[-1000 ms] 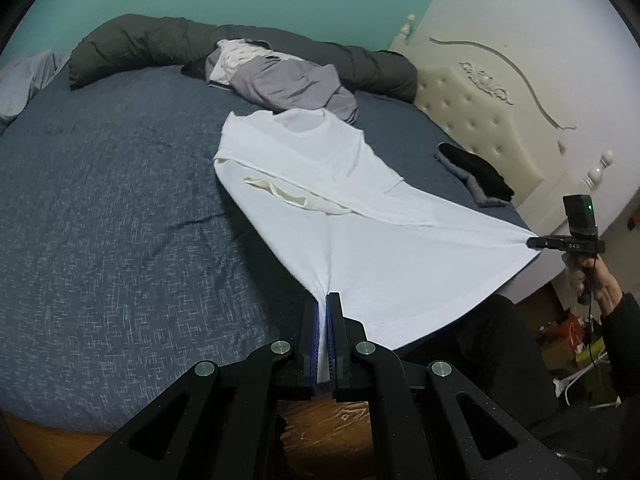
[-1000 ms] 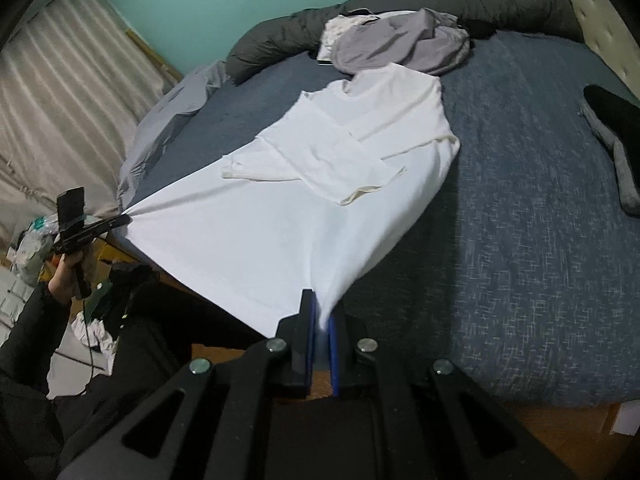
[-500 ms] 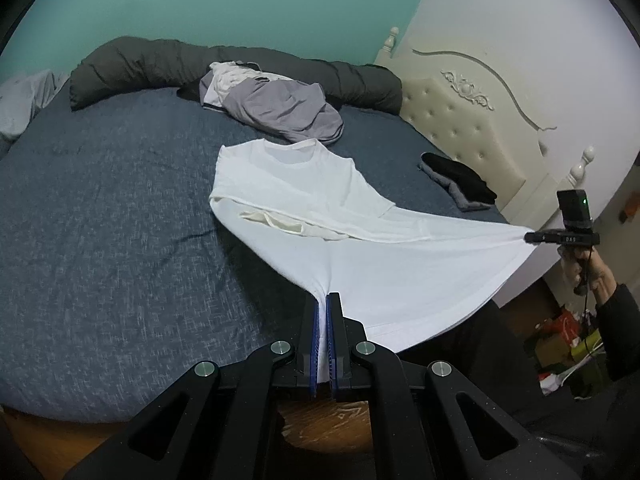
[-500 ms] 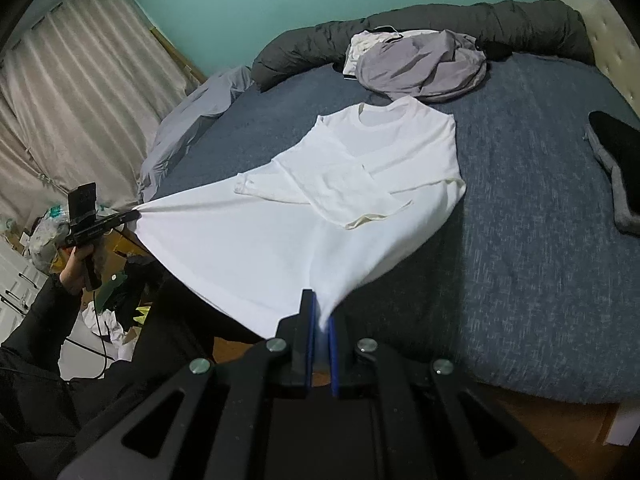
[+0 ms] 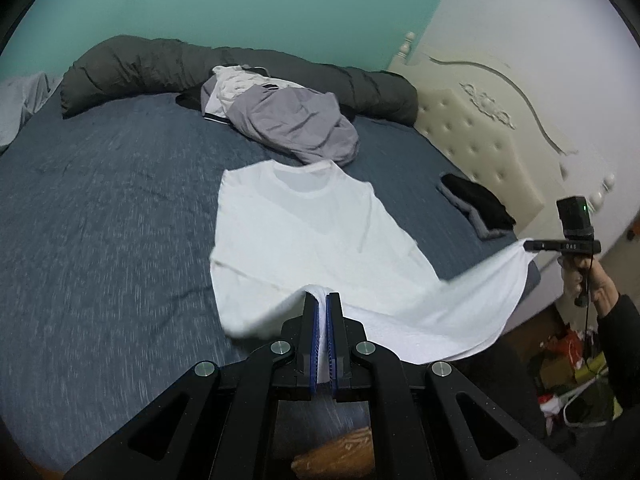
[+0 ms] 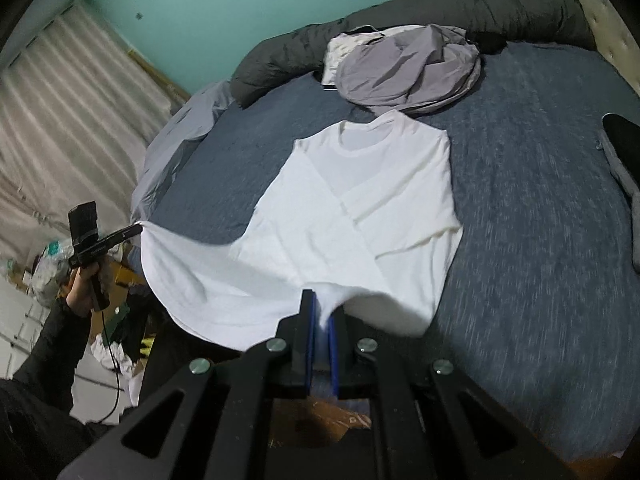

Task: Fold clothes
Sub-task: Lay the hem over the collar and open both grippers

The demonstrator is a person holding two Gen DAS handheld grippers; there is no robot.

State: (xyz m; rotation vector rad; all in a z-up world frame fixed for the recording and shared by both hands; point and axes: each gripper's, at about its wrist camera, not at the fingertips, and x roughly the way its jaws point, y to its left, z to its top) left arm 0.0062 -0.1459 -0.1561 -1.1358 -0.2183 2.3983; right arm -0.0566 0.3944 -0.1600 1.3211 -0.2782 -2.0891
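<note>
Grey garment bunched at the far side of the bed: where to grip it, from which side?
Judging from its pose, take the grey garment at its near edge, which lies loose on the bed just beyond the white shirt's collar. Come from the near side, over the shirt; the dark rolled duvet blocks the back.

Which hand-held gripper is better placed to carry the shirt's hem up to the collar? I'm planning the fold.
Neither: left hand-held gripper and right hand-held gripper each clamp a hem corner of the white shirt, so both should move together.
</note>
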